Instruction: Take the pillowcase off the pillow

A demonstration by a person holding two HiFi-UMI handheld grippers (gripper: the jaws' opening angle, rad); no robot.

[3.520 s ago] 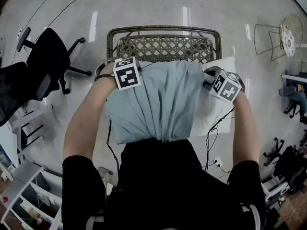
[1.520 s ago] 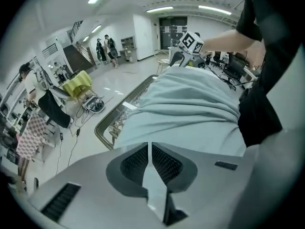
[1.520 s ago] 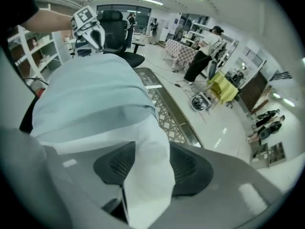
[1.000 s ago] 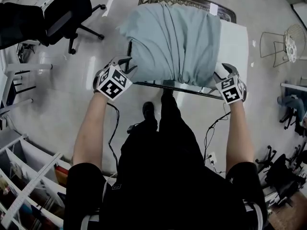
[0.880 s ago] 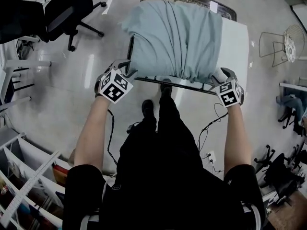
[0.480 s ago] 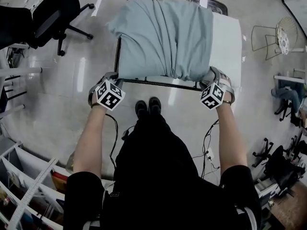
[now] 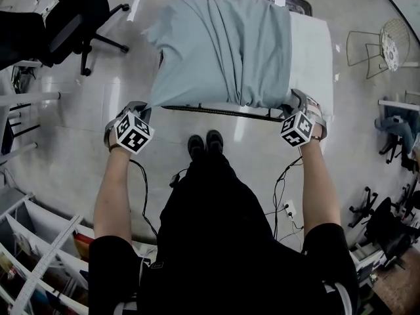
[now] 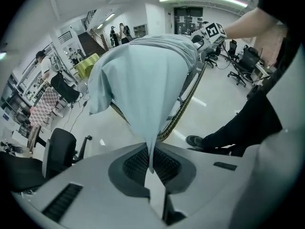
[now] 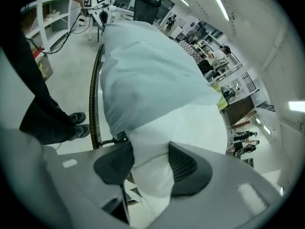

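A pillow in a light blue pillowcase [image 7: 220, 44] lies across a wicker-framed seat [image 7: 216, 112]. The bare white pillow [image 7: 312, 51] shows along the right side. My left gripper [image 7: 143, 108] is at the near left corner, shut on the tip of the pillowcase [image 8: 143, 75], which runs taut to a point between the jaws of the left gripper [image 8: 151, 168]. At the near right corner my right gripper [image 7: 292, 105] has just been closing. Its pads [image 9: 183, 163] press on a corner of the white pillow [image 9: 186, 123], below the blue pillowcase [image 9: 143, 66].
A black office chair [image 7: 72, 18] stands at the far left and a wire chair [image 7: 387, 41] at the far right. White shelves [image 7: 33, 254] are at the near left. Cables [image 7: 285, 195] trail on the floor by the person's shoes [image 7: 205, 143].
The pillow, earlier held up against the body, now lies on the seat. My left gripper has moved left and nearer, drawing the pillowcase corner out. The right gripper stays at the pillow's corner.
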